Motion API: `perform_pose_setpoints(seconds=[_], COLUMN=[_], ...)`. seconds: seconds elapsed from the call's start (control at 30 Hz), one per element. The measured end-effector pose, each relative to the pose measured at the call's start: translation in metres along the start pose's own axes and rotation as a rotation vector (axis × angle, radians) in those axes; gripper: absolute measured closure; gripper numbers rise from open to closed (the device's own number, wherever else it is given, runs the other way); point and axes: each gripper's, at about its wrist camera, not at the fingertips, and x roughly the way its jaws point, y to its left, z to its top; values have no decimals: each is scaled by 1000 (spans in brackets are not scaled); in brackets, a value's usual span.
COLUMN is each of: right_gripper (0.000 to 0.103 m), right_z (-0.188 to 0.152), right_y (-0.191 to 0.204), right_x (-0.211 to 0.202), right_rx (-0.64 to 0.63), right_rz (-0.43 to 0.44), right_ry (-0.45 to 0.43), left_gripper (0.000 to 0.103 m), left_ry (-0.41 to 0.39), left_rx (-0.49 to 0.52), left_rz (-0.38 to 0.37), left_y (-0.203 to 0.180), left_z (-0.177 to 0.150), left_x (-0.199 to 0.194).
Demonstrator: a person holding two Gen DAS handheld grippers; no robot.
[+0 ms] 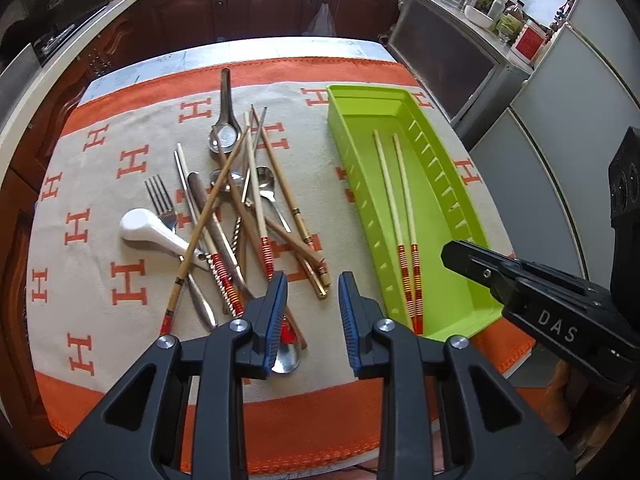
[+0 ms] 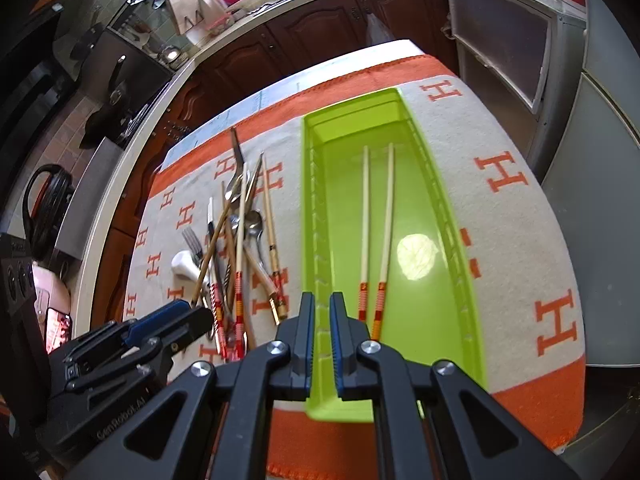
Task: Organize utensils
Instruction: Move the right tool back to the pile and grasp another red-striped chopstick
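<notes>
Left gripper (image 1: 313, 294) open wide, empty, above tangled utensil pile (image 1: 236, 216). Right gripper (image 2: 321, 316) nearly closed, empty, over green tray (image 2: 456, 240) wall. Risk: crossed chopsticks drag neighbours during lift.

Two chopsticks (image 1: 400, 220) lie in the green tray (image 1: 456, 220), beside a utensil pile (image 1: 236, 216).

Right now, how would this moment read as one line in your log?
stage: sorting | lime-green plastic tray: two pale chopsticks inside | mixed utensil pile: on cloth | left gripper: open, empty | right gripper: open, empty
</notes>
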Motion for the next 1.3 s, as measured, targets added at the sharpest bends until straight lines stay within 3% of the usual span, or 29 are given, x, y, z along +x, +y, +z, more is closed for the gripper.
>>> perform_pose_setpoints(seconds=[0.27,0.7,0.87,1.03,1.1,1.17,1.23,1.3], right_gripper=[96,96,96,96,96,93,80,79], right_z=[-12,-10,-3,10,15,18,21,23], right_y=[29,69,81,84,84,83,80,77], right_x=[3,26,40,61,71,81,90,99], right_rx=[-66,-149,-169,-171,-167,-159,-147,-134], right_rz=[6,17,32,42,46,50,52,59], right_ry=[18,64,77,93,105,118,125,138], left_gripper=[80,80,80,79,72,65,64,64], left_ry=[-61,-96,-110,-94,-80,-68,-54,-39], left_rx=[-39,-161,-175,-199,-204,-189,-156,-132], left_rz=[85,85,131,100,73,56,46,39], left_y=[38,98,120,141,146,147,145,142], left_z=[-18,-28,-25,-21,-21,-20,-19,-18], left_x=[-17,-28,-24,-10,-1,8,18,28])
